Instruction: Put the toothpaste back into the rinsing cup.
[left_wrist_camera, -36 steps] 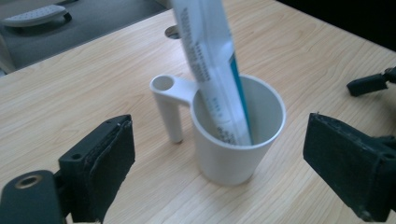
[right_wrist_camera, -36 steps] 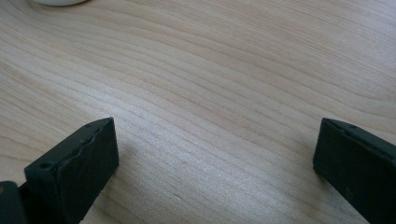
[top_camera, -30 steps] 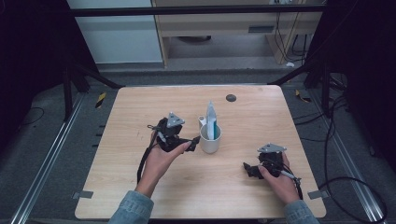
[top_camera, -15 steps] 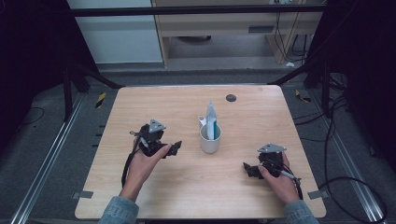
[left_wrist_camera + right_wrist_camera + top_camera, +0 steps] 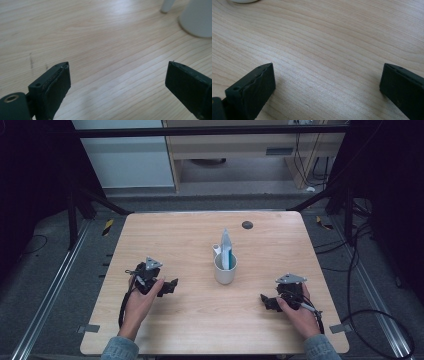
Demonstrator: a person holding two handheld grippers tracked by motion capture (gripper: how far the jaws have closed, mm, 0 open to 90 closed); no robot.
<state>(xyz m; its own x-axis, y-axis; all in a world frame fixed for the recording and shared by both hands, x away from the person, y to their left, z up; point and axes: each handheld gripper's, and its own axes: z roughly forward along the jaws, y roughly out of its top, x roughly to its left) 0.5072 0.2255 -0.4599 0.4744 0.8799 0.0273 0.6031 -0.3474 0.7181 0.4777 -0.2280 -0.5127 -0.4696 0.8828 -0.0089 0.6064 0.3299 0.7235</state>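
A white cup (image 5: 224,269) stands near the middle of the wooden table (image 5: 190,240), with a blue-and-white tube (image 5: 226,250) upright in it. A small white cap-like piece (image 5: 216,249) sits just behind the cup. My left gripper (image 5: 171,286) rests low at the table's left, open, jaws wide apart over bare wood (image 5: 117,82); the cup's base (image 5: 197,20) shows at its upper right. My right gripper (image 5: 263,300) rests at the right front, open, with nothing between its jaws (image 5: 327,87).
A small dark round spot (image 5: 246,224) lies near the table's far edge. Cables trail from both grippers toward the front edge. Dark frame posts and floor rails flank the table.
My left gripper has pulled back from beside the cup to the left and toward the front edge. The right gripper has stayed put.
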